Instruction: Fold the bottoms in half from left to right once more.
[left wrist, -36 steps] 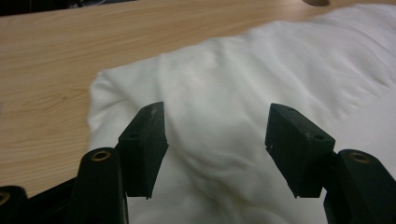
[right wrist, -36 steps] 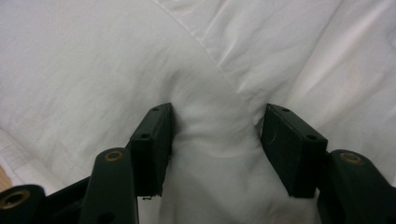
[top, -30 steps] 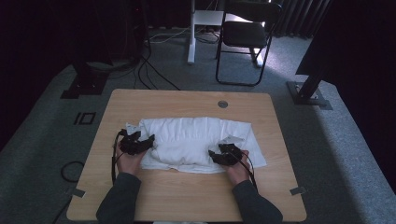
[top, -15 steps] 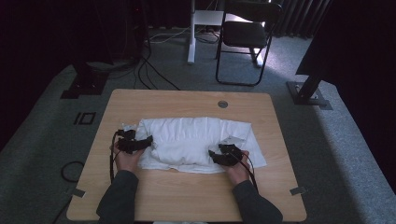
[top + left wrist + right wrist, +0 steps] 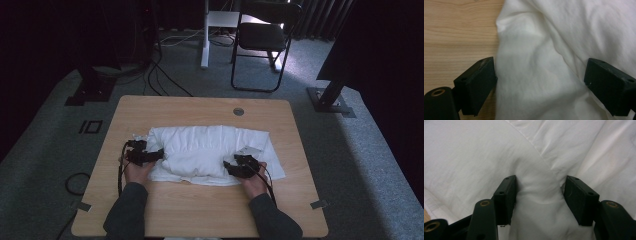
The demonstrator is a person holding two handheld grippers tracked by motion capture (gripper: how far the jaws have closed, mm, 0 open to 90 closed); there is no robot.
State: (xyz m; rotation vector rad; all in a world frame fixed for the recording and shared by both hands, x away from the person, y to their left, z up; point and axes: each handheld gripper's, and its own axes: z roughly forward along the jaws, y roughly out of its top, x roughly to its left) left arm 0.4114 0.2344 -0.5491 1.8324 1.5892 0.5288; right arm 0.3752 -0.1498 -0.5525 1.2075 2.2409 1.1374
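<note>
A white folded cloth (image 5: 210, 145) lies across the middle of the wooden table (image 5: 200, 107). My left gripper (image 5: 159, 155) sits at the cloth's left edge, low on the table. Its jaws have just been opening and now stand wide apart. In the left gripper view (image 5: 540, 82) loose cloth (image 5: 564, 30) lies between the jaws and no pad presses on it. My right gripper (image 5: 227, 167) rests on the cloth's near right part. In the right gripper view (image 5: 539, 195) a bunched ridge of cloth (image 5: 474, 152) fills the gap, with both pads against it.
A round grommet (image 5: 238, 111) sits near the table's far edge. Beyond the table stand a black folding chair (image 5: 262, 40) and a white post (image 5: 205, 35), and cables (image 5: 160, 75) lie on the grey carpet. Bare wood runs along the table's near edge.
The left gripper has sunk a little onto the cloth's left edge and its jaws have spread. The right gripper and the cloth stay as they were.
</note>
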